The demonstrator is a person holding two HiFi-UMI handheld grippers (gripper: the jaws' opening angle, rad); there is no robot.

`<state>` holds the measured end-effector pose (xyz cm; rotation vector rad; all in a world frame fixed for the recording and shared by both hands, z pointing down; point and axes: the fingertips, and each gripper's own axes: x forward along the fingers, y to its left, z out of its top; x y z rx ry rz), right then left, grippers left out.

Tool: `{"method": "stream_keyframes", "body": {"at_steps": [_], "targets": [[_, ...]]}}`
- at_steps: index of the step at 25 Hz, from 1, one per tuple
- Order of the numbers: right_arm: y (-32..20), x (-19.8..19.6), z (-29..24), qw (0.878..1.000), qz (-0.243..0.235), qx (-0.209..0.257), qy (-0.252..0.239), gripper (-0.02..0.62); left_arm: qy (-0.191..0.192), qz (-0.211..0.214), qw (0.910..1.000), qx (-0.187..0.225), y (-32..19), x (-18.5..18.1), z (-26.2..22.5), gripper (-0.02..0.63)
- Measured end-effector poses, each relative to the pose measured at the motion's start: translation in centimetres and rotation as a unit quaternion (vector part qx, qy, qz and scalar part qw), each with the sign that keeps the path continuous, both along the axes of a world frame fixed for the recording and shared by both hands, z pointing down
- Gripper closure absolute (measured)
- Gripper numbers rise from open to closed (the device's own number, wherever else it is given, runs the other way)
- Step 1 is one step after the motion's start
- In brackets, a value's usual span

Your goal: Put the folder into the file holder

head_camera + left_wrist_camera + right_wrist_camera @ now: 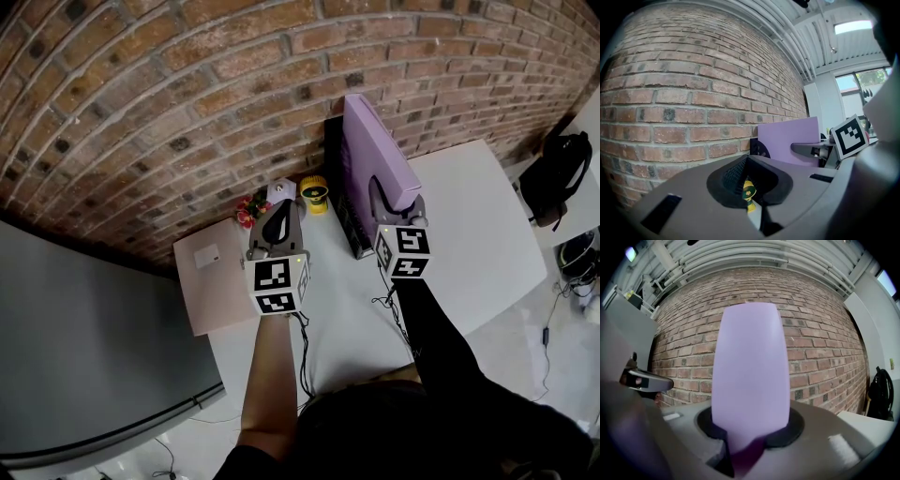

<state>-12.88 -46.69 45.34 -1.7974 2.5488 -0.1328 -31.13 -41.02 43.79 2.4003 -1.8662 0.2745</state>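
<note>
Brick wall (141, 94) behind a white table (469, 234), seen from above. A purple folder (375, 141) stands on edge, upright, right by a black file holder (339, 187) set against the wall. Whether its lower edge is in a slot yet can't be told.

The folder looks light and fairly stiff, prob. smooth-skinned, so it could slip or swing if pinched loosely. The best hold is likely the near short edge, low down, keeping it vertical.

The R gripper (394, 202) has it there: jaws part-way closed, pinching the folder's near edge, with the sheet rising straight between them.

The L gripper (277, 225) hangs further left, near a yellow toy (314, 192). Its jaws are all but together w/ nothing between them.
</note>
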Motion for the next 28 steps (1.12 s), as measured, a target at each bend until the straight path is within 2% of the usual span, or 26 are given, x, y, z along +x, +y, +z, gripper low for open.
{"method": "stream_keyframes", "body": {"at_steps": [28], "targets": [[0.3, -0.6, 3.2, 1.000, -0.002, -0.021, 0.018, 0.448, -0.001, 0.006, 1.0000, 0.002, -0.5, -0.1, -0.1, 0.598]]}}
